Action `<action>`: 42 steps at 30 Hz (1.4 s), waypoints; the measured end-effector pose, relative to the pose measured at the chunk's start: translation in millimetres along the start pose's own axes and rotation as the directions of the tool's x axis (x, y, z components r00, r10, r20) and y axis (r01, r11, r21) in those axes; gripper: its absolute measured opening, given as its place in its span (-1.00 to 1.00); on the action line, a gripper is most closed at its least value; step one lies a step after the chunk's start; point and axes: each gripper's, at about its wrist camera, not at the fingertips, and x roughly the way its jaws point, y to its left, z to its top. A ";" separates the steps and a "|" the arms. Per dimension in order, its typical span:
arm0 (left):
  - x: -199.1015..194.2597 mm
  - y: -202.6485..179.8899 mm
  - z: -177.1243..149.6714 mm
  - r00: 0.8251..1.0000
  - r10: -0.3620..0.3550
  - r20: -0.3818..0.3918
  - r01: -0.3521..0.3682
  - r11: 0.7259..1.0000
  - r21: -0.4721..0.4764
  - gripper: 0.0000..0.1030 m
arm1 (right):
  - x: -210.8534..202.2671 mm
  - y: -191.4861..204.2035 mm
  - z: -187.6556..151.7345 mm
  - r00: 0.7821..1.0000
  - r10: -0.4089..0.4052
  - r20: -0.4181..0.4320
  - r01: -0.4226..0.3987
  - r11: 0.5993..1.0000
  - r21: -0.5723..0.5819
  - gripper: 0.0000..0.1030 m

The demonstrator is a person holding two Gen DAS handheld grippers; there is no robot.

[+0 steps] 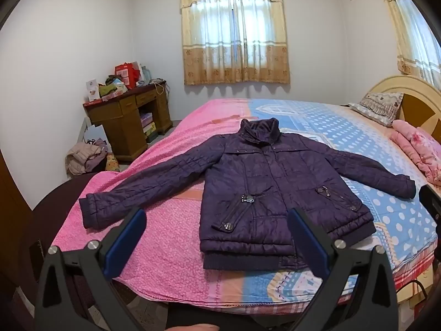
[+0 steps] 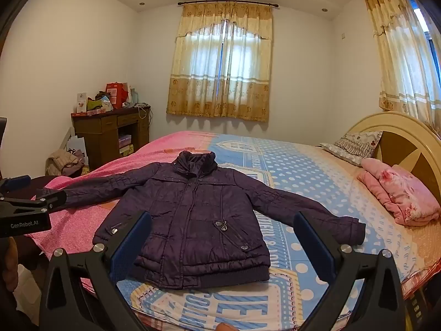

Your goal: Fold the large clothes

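Both claws hang at the foot of the scene with nothing in them: the left claw (image 1: 217, 237) stands spread to its widest, blue pads apart over the lower left of the garment, and the right claw (image 2: 223, 240) is just as wide, framing the hem from its own side. Neither one touches cloth.

Biggest thing in play is the bed (image 2: 317, 171), covered in a spread that runs pink on one half and blue with white dots on the other. On it, near the front edge, lies the purple jacket (image 1: 275, 182), front up, collar pointing toward the window, zipped or at least closed down the middle. It straddles the line between the pink and blue.

Now the sleeves: the left sleeve (image 1: 143, 184) stretches out flat over the pink, the right sleeve (image 2: 311, 209) reaches out over the blue toward the folded pink blanket (image 2: 397, 193). Both are fully extended, cuffs well clear of the body.

So where does the job stand? By the look of it, at the very start. The jacket is spread and smoothed, and that is all: no sleeve brought in, no side turned over, the hem (image 1: 242, 262) not lifted. Every fold is left to do, likely beginning with a sleeve.
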 end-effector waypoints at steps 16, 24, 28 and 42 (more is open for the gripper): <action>-0.2 -2.0 1.5 1.000 0.010 0.021 -0.010 1.000 0.002 1.00 | 2.6 2.6 -5.7 1.000 0.000 -0.016 0.000 1.000 0.005 0.98; 1.0 1.0 0.1 1.000 0.014 0.021 -0.014 1.000 0.003 1.00 | 8.1 3.4 -11.6 1.000 0.000 -0.026 0.000 1.000 0.007 0.98; 2.0 2.7 0.1 1.000 0.015 0.022 -0.016 1.000 0.004 1.00 | 7.8 4.7 -13.0 1.000 0.000 -0.029 0.000 1.000 0.007 0.98; 4.1 5.1 0.2 1.000 0.020 0.023 -0.020 1.000 0.007 1.00 | 8.0 6.2 -14.8 0.999 0.003 -0.036 -0.003 1.000 0.008 0.98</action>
